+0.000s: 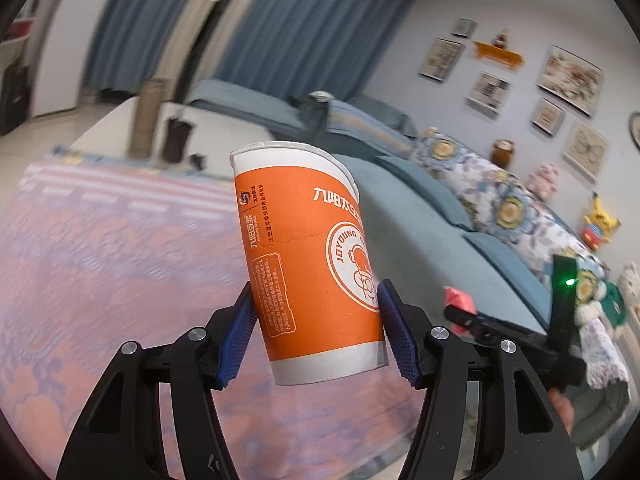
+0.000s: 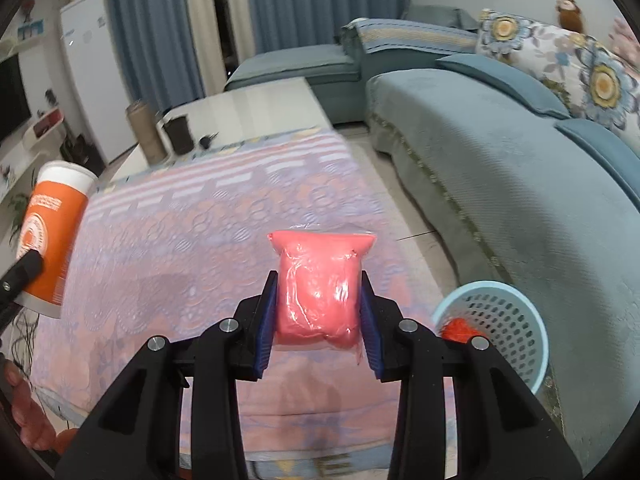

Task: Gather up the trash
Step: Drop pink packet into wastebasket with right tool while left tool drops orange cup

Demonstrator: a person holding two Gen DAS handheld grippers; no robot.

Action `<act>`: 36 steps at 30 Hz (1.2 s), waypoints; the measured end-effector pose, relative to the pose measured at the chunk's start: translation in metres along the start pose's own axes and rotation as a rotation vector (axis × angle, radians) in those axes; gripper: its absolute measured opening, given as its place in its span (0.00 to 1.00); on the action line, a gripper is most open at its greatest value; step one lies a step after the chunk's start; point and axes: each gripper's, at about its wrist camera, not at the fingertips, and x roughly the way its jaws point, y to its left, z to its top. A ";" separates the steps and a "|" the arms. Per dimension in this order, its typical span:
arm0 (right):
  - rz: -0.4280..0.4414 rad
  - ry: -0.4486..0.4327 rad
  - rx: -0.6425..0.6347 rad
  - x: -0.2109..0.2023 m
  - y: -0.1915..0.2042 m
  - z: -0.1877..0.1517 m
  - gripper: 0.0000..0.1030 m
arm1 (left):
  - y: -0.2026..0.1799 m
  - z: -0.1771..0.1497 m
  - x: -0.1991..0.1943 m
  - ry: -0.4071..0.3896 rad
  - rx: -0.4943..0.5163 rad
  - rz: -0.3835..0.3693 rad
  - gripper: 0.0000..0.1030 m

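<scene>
The left gripper [image 1: 316,320] is clamped on an orange paper cup [image 1: 308,256] — its blue pads [image 1: 238,328] press the lower part of the cup's wall from both sides, jaws about half spread by the cup's width. The cup stands tilted, white rim toward 11 o'clock, white base down between the fingers, lifted clear above the pink patterned tablecloth [image 1: 100,260]. In the right wrist view the same cup shows at 9 o'clock, leaning in from the edge with a black finger across its lower wall.

The right gripper [image 2: 318,316] is closed on a pink plastic-wrapped packet [image 2: 318,284]; the blue pads squeeze its lower half so that the sides bulge, and the sealed flat top sticks out beyond the fingertips toward 12 o'clock. The packet hangs in the air over the tablecloth. From the left wrist view this gripper appears at 3 o'clock, blurred, with a bit of pink at its tip and a green light on its body.

At 4 o'clock in the right wrist view a light blue perforated basket [image 2: 516,320] stands on the floor, just beside the front of the teal sofa [image 2: 500,184]. Something orange-red [image 2: 458,330] lies inside it, low against the near wall.

At 11 o'clock, on the far bare end of the table [image 2: 256,108], stand a tan cardboard tube [image 2: 146,132] and a dark cup-like thing [image 2: 179,134] — close together but apart. Floral cushions [image 2: 580,68] line the sofa back.
</scene>
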 end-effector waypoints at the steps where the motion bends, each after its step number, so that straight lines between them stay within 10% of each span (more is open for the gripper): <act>1: -0.004 -0.009 0.010 -0.003 -0.007 0.001 0.33 | -0.014 0.005 0.002 0.000 0.026 -0.017 0.56; 11: -0.059 -0.066 0.173 -0.026 -0.117 -0.013 0.33 | -0.109 0.010 0.075 0.126 0.138 -0.200 0.56; 24: -0.210 0.141 0.439 0.048 -0.248 -0.092 0.33 | -0.181 -0.085 0.253 0.565 0.203 -0.410 0.57; 36: -0.231 0.233 0.544 0.075 -0.282 -0.106 0.50 | -0.178 -0.089 0.265 0.582 0.253 -0.371 0.65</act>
